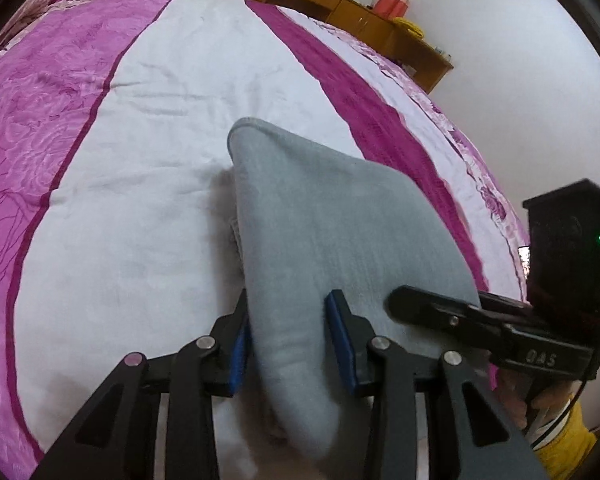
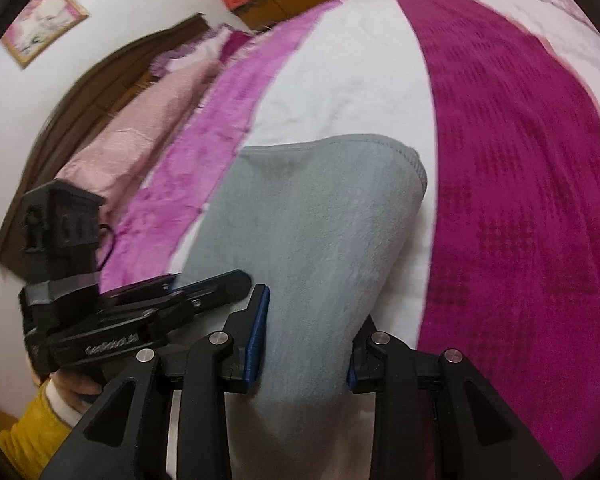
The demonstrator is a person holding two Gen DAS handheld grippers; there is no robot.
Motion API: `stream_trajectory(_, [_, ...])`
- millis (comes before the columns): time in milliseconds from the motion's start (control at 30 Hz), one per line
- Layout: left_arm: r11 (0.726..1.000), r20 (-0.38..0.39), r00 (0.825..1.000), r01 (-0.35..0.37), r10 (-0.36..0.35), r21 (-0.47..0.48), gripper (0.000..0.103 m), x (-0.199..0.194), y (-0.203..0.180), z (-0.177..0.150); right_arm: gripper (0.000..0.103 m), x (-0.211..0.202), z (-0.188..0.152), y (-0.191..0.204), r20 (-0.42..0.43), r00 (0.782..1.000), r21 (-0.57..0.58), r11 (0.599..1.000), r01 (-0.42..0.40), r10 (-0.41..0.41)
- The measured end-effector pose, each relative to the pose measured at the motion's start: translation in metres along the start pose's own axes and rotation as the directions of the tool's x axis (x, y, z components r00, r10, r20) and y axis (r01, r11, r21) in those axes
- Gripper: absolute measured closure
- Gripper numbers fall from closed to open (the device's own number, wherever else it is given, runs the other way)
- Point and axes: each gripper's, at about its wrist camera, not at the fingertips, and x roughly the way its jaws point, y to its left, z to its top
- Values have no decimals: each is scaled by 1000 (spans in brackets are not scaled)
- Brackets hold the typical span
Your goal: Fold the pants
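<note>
Grey pants [image 1: 320, 220] raised above the bed [image 1: 140, 160], between the two grippers. Left gripper [image 1: 288, 340] clamped on a thick fold of the fabric. Right gripper [image 2: 304, 344] likewise clamped on the pants, just beside the left. Bed cover white with magenta stripes.

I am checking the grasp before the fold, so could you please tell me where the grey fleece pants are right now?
The grey fleece pants hang over the white middle panel of the bedspread, clamped between the left gripper and right gripper, which sit side by side.
</note>
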Motion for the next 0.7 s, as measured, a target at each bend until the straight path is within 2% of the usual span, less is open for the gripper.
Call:
stream_trajectory(167, [999,-22,999,32,-32,-30,63,1,6,3,74,11,-3,-21,3,1000,60,998,-31,31])
stream_trajectory(267, [1000,-30,1000,0,0,-20,63,-10,0,4,73,8,-2,-22,8,999,72,997,-38,37])
stream_trajectory(367, [999,-17,999,-52,52,-1,64,-28,-13,3,72,-1,-4,-16,9,1000,64,998,1,-1])
stream_trajectory(567, [997,26,997,-78,77,14,63,-60,-37,-16,71,-23,-15,-19,35,998,91,995,45,-48])
stream_trajectory(700, [995,14,995,-95,95,-16,63,-66,-40,-34,71,-43,-27,-13,68,993,75,993,93,-98])
